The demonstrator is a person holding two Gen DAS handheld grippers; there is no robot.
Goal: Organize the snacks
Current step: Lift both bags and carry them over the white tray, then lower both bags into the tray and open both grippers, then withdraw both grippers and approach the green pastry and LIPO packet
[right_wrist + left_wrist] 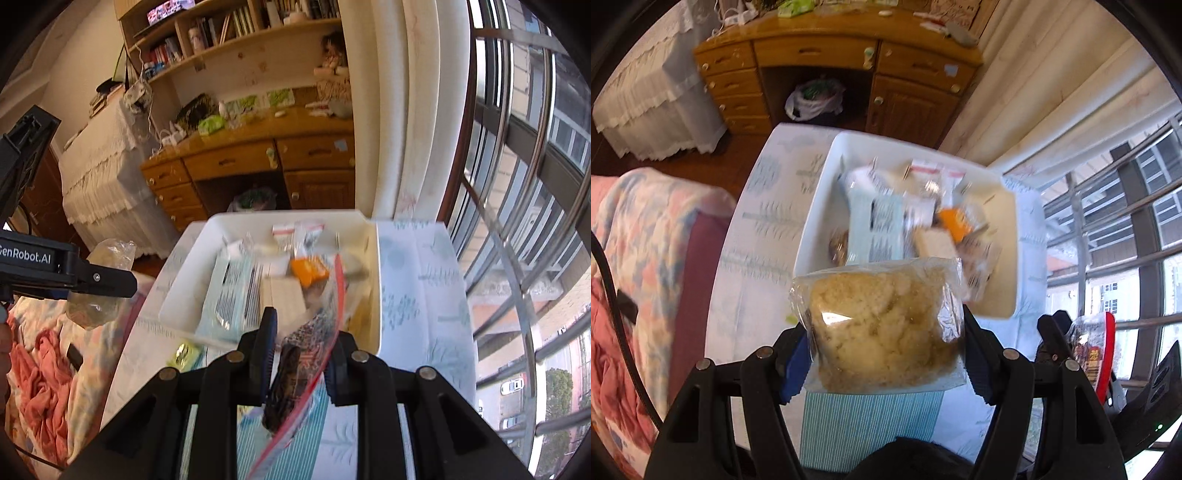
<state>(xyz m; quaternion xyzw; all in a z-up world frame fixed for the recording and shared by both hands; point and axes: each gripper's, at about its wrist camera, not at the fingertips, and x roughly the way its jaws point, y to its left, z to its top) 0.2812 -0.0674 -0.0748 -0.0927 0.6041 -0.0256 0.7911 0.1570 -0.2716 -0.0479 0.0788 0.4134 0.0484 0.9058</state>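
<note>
My left gripper (pixel 882 332) is shut on a clear bag of pale crumbly snack (pixel 882 325), held above the near edge of a white bin (pixel 820 206). The bin holds several wrapped snacks, among them a light blue striped pack (pixel 875 229) and an orange pack (pixel 955 221). My right gripper (pixel 301 354) is shut on a red-edged clear bag of dark snacks (pixel 295 369), held near the bin's (pixel 373 280) front edge. The left gripper with its bag shows at the left of the right wrist view (pixel 92 284). The right gripper with its bag shows at the right of the left wrist view (pixel 1086 354).
The bin stands on a small table with a white and blue patterned cloth (pixel 417 295). A striped blue pack (pixel 868 424) lies on the table under the left gripper. A bed with pink bedding (pixel 635 258) is at the left, a wooden desk (pixel 831 55) beyond, a barred window (pixel 517 221) at the right.
</note>
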